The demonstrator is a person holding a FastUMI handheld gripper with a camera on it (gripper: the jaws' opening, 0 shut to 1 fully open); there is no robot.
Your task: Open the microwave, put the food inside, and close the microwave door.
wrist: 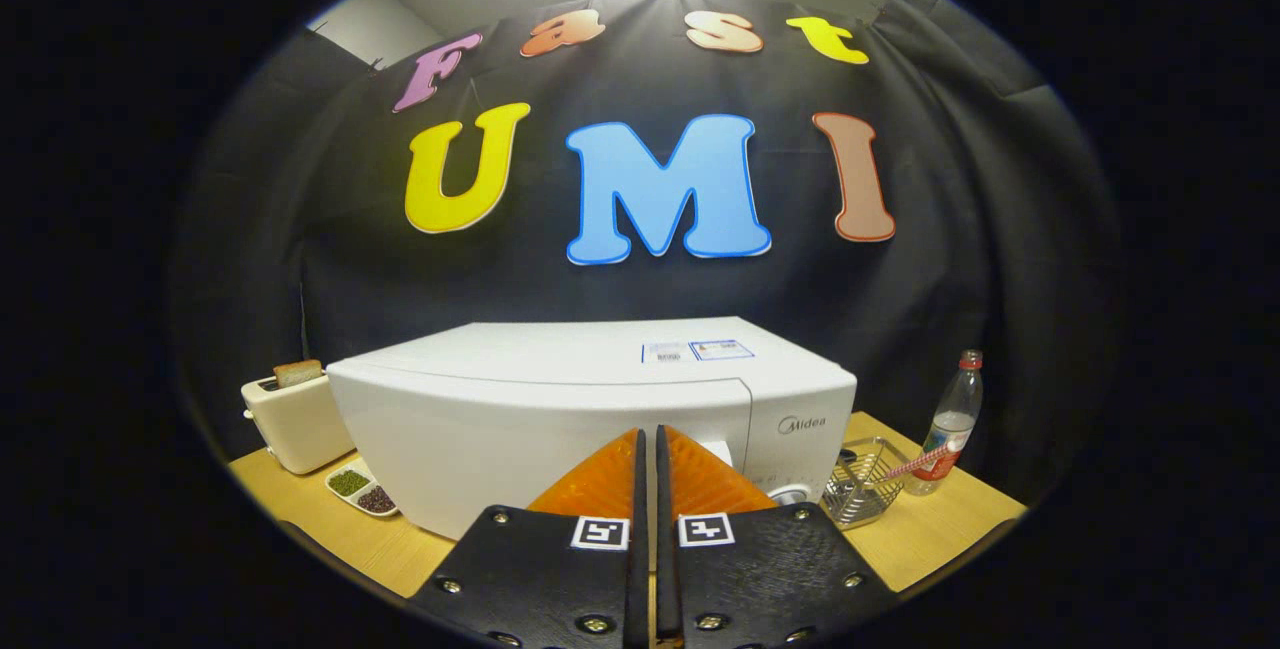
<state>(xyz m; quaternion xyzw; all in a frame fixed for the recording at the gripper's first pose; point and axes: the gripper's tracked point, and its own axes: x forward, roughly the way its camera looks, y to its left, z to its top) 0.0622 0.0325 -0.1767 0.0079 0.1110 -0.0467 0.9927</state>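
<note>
Behind the microwave point(560, 409) hangs the booth's black cloth wall point(1000, 249), with a strip of pale grey room wall point(370, 24) showing above its top edge. Under the microwave lies a light wooden desk point(930, 529). The white microwave stands mid-desk, door closed, two stickers on its top. Left of the microwave sits a cream toaster point(295, 419) with a slice of bread point(298, 371) standing in its slot. Right of the microwave stands a clear plastic bottle point(952, 424) with a red cap, upright, and nearer the microwave a small wire basket point(862, 481). By the microwave's front left corner rests a small white two-compartment dish point(361, 491) holding green and dark grains. Just before the microwave's door the tool point(647, 439) has its fingers pressed together, holding nothing.
</note>
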